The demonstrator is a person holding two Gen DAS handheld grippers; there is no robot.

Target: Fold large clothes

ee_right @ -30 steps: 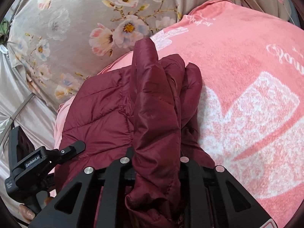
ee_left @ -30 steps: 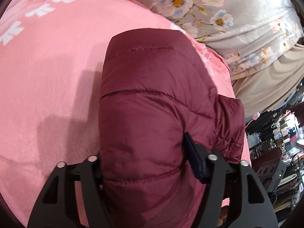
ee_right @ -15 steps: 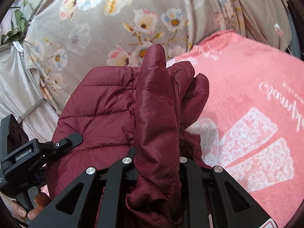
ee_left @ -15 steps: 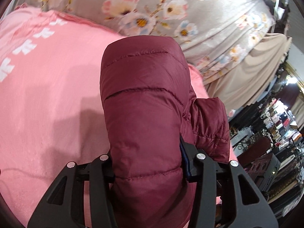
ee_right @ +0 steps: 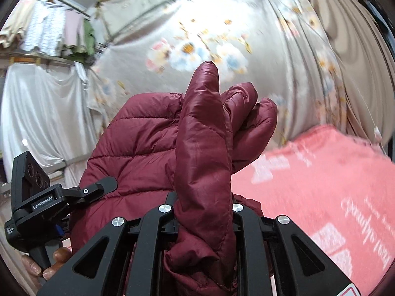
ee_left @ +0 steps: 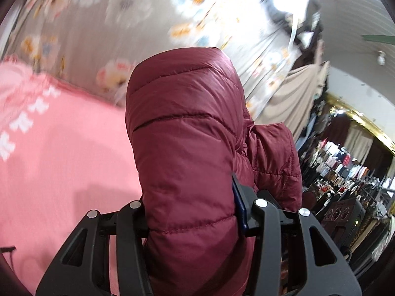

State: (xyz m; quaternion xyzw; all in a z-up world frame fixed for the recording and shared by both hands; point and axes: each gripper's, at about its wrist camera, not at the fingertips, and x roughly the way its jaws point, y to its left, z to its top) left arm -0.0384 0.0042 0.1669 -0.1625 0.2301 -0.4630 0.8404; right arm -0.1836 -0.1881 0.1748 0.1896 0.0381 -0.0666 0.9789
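Note:
A dark red quilted puffer jacket (ee_left: 187,148) is held up in the air between both grippers. My left gripper (ee_left: 192,212) is shut on a thick fold of the jacket, which bulges up between its fingers. My right gripper (ee_right: 202,209) is shut on a narrower bunched fold of the same jacket (ee_right: 202,135), which stands up from its jaws. The left gripper (ee_right: 56,197) also shows at the left of the right wrist view, clamped on the jacket's far side. The jacket hangs above the pink blanket (ee_left: 61,153).
The pink blanket (ee_right: 321,185) with white patterns covers the surface below. A grey floral sheet (ee_right: 209,37) hangs behind. Beige curtains (ee_left: 291,98) and shelves of goods (ee_left: 345,167) lie to the right. White drapes (ee_right: 37,111) hang at the left.
Both grippers have lifted the jacket up off the blanket and tilted upward. The backdrop now fills more of both views, with motion blur.

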